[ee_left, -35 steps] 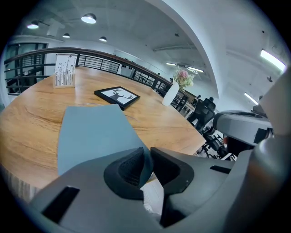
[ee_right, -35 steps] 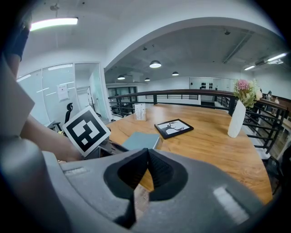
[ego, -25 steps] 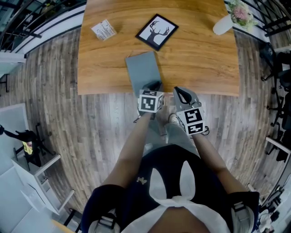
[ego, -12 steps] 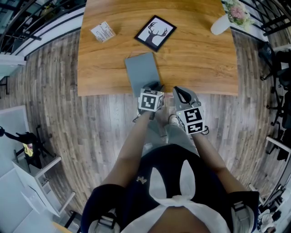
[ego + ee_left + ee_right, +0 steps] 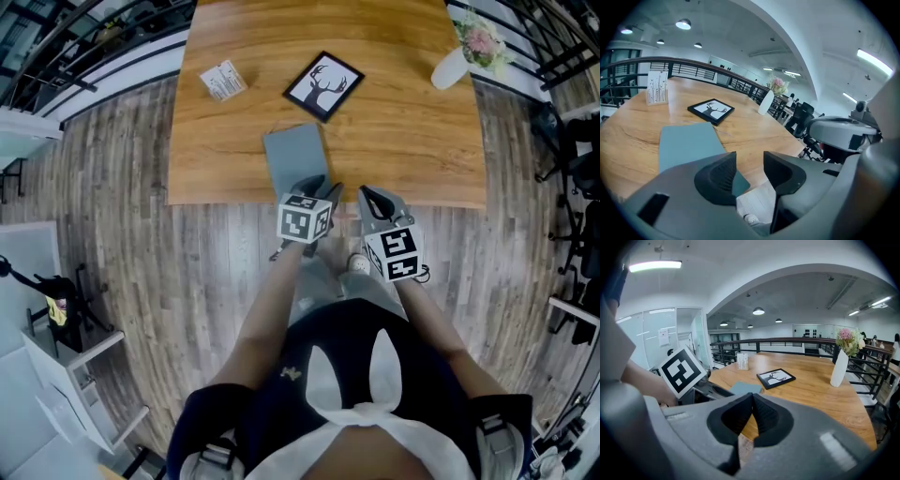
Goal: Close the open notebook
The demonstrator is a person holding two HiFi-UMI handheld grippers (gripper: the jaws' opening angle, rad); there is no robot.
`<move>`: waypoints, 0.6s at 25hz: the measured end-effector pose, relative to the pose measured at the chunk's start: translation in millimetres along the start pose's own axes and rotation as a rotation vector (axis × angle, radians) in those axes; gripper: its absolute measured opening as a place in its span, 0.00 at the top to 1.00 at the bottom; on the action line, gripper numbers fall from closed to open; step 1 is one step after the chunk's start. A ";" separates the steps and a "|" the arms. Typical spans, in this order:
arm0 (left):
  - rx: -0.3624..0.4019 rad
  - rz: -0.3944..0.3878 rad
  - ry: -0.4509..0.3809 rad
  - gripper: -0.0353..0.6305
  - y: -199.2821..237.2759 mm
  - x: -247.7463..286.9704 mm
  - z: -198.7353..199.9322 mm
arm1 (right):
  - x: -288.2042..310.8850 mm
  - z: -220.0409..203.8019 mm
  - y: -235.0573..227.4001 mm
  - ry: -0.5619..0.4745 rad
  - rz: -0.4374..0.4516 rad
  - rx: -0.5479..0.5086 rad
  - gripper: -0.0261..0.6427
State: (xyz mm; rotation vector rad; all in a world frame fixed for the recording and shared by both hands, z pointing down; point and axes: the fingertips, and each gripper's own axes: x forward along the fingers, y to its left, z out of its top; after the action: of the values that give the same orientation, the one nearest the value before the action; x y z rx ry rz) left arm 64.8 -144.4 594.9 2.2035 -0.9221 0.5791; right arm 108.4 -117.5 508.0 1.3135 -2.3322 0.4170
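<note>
Head view: the notebook (image 5: 295,155) lies flat on the tabletop (image 5: 412,141), grey-blue cover up and no pages showing. Its near end is close to the front edge. It reads as closed.

Left gripper view: the left tool (image 5: 749,160) is poised by the notebook's near corner. Its jaws are opening with nothing between the pads, and the cover is not touched.

Right gripper view: the right tool (image 5: 751,404) has its jaws pressed together on nothing. It is held at the front edge, beside the left tool.

Judged step: release after closing. The next move calls for drawing the left tool clear without snagging the cover, then checking that the cover lies flat.

A framed deer picture (image 5: 323,86) lies beyond the notebook, apart from it.
</note>
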 end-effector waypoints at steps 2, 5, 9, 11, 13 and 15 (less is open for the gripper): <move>0.015 0.014 -0.024 0.68 -1.4 -11.6 6.0 | -3.5 4.2 0.9 -0.010 0.003 -0.005 0.96; 0.026 0.041 -0.070 0.68 -2.0 -30.6 15.0 | -7.9 9.7 3.1 -0.027 0.014 -0.013 0.96; 0.021 0.085 -0.147 0.74 -2.8 -56.3 26.8 | -13.4 15.3 7.5 -0.055 0.034 -0.017 0.96; 0.031 0.118 -0.182 0.78 -2.0 -68.3 32.5 | -15.2 17.1 10.8 -0.061 0.045 -0.023 0.96; 0.047 0.145 -0.208 0.82 -3.2 -79.1 37.0 | -17.8 17.7 14.2 -0.061 0.055 -0.030 0.96; 0.063 0.160 -0.227 0.88 -6.3 -88.3 40.3 | -20.3 17.5 16.8 -0.063 0.066 -0.031 0.96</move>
State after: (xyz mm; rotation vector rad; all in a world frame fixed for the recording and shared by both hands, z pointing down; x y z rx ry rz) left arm 17.5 -130.6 511.1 2.2995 -1.2213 0.4409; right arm 99.5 -102.1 481.9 1.2554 -2.4293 0.3636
